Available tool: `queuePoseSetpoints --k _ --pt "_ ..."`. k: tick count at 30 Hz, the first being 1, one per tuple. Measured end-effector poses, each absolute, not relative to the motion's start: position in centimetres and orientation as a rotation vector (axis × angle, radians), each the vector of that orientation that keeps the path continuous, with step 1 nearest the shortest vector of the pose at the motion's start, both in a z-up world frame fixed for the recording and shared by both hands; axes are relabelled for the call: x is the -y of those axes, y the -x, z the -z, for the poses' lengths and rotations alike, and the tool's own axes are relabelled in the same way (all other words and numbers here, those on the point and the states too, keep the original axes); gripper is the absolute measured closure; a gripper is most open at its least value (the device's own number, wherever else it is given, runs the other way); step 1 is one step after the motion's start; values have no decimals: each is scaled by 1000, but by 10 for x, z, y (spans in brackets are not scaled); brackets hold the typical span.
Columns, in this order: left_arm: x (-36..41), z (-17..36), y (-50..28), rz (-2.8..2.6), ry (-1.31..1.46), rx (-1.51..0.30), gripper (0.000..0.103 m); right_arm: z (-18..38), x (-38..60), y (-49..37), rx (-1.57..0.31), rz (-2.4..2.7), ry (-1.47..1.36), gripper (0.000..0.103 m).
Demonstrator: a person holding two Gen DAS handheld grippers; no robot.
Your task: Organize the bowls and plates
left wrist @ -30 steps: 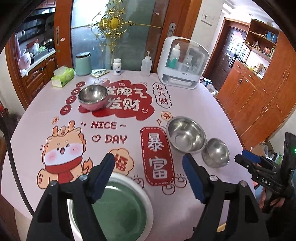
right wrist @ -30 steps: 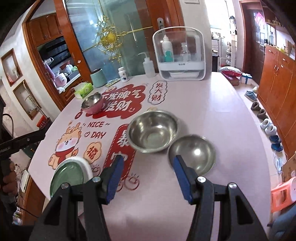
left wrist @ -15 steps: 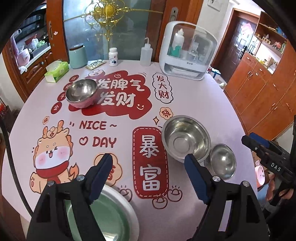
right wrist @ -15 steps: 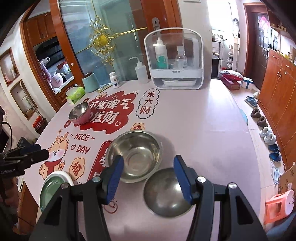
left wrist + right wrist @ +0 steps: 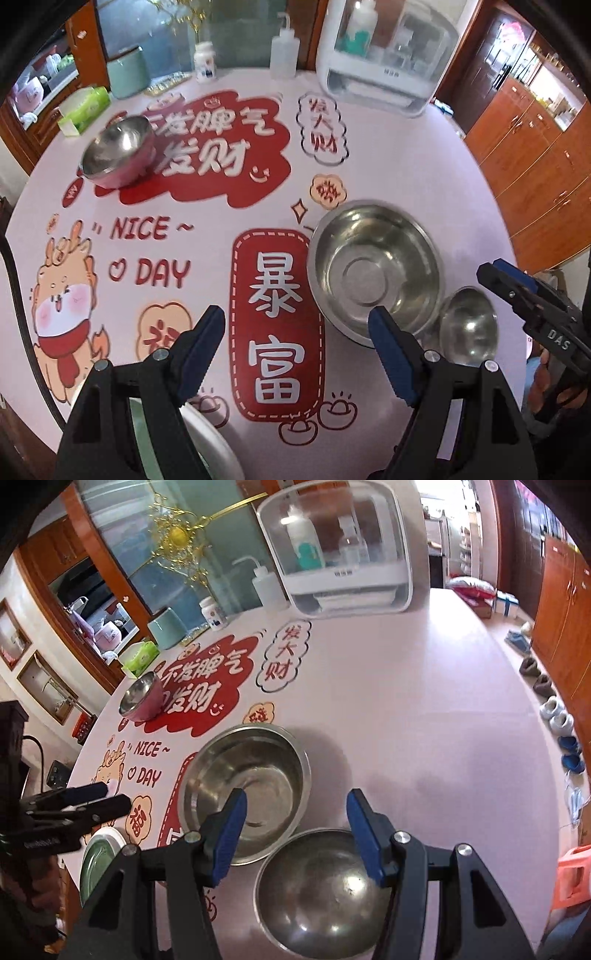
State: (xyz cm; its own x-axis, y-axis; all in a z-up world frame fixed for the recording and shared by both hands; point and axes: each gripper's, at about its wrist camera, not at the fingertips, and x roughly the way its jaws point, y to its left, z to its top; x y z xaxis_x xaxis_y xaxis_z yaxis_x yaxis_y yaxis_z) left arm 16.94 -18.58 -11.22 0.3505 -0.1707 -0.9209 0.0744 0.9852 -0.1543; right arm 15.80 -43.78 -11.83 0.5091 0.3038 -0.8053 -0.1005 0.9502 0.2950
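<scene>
Right wrist view puts your right gripper [image 5: 295, 830] angled steeply down over the round table [image 5: 406, 720], whose pink cloth carries red cartoon prints; its blue-padded fingers [image 5: 364, 834] stand apart at a middling gap with nothing pinched. The large steel bowl [image 5: 243, 786], shiny and deep with a flat circular bottom, lies just beyond and behind your left-hand finger, while the small steel bowl [image 5: 325, 890], duller and rounder, sits below the gap, its far rim between the two pads, and I cannot tell whether they touch it. Left wrist view shows your left gripper [image 5: 295, 350] spread wide and empty above the red banner print, the large bowl just past its right-hand finger and the white-rimmed green plate [image 5: 207, 439] under its left-hand finger. Farther off sits a pink-sided steel bowl [image 5: 118, 151].
</scene>
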Motion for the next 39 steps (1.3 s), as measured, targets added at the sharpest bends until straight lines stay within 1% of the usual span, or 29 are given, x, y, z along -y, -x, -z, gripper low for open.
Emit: queuePoseSetpoints --k 9,10,12,13,16,17,19,21,23,25,27,29,31,34,39 --pt "200 153 -193 167 94 -1291 24 150 438 -181 -1073 -263 -262 47" --pt "201 157 -195 168 92 -1297 26 153 436 -183 -1078 -264 -264 47" --pt "203 163 -198 166 89 -1310 29 158 434 -186 -1087 -270 -264 47" --pt "204 165 -199 168 90 -1315 33 159 433 -187 -1085 -273 -264 48" --pt "205 174 -204 173 99 -1337 38 164 431 -193 -1096 -288 -271 56" --pt "206 176 -205 176 102 -1343 43 167 430 -194 -1101 -289 -269 57" --pt "206 181 -207 183 107 -1355 49 169 429 -195 -1108 -290 -266 63" --pt "208 184 -209 187 105 -1364 50 172 429 -197 -1115 -287 -266 66" --pt "210 187 -210 201 103 -1369 62 174 428 -198 -1120 -283 -263 72" --pt "212 189 -212 211 101 -1375 65 176 428 -199 -1125 -279 -261 74" --pt "216 190 -213 229 97 -1370 72 176 428 -199 -1126 -277 -262 78" --pt "218 190 -213 243 95 -1368 79 177 428 -199 -1126 -279 -260 84" --pt "223 191 -215 257 94 -1362 84 176 427 -199 -1124 -282 -256 87" --pt "229 193 -218 258 81 -1358 85 174 424 -198 -1113 -284 -247 90" --pt "227 194 -217 258 86 -1358 85 173 423 -197 -1113 -279 -244 92"
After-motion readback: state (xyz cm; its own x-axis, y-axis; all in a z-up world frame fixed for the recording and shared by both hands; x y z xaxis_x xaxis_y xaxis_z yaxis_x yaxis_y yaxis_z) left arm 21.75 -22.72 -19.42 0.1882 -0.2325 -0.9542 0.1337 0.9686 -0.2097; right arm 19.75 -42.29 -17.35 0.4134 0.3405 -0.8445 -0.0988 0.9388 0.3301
